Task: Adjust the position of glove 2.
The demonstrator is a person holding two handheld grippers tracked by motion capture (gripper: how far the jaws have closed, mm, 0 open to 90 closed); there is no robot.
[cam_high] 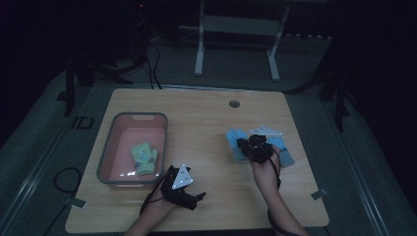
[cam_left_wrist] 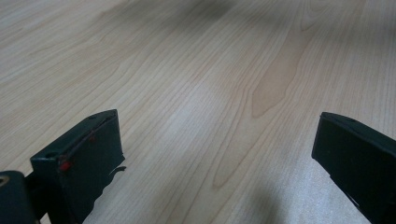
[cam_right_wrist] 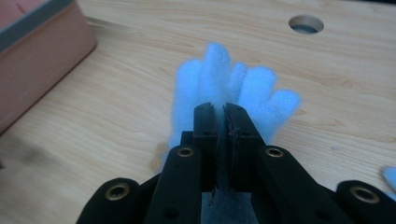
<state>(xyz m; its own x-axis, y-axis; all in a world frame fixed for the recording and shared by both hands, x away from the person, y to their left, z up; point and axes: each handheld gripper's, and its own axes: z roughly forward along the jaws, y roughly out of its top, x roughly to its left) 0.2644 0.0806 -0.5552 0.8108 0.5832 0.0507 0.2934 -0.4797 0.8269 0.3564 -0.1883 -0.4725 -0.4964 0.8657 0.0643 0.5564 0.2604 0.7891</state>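
Two claws, right claw (cam_right_wrist: 221, 108) pinching blue glove (cam_right_wrist: 224, 79), left claw (cam_left_wrist: 219, 149) wide apart

On the table (cam_high: 206, 123), left side: a bin (cam_high: 109, 152) with a folded glove (cam_high: 143, 158) inside, toward its near right corner. Just off that corner, nearer the front edge, the left gripper (cam_high: 189, 196), low over bare wood. Across on the right half, well apart from the bin, a glove (cam_right_wrist: 224, 88) pinched in the right gripper (cam_right_wrist: 222, 119), with another glove (cam_high: 285, 155) just to its right. Behind, near the far edge, a hole (cam_high: 234, 103)
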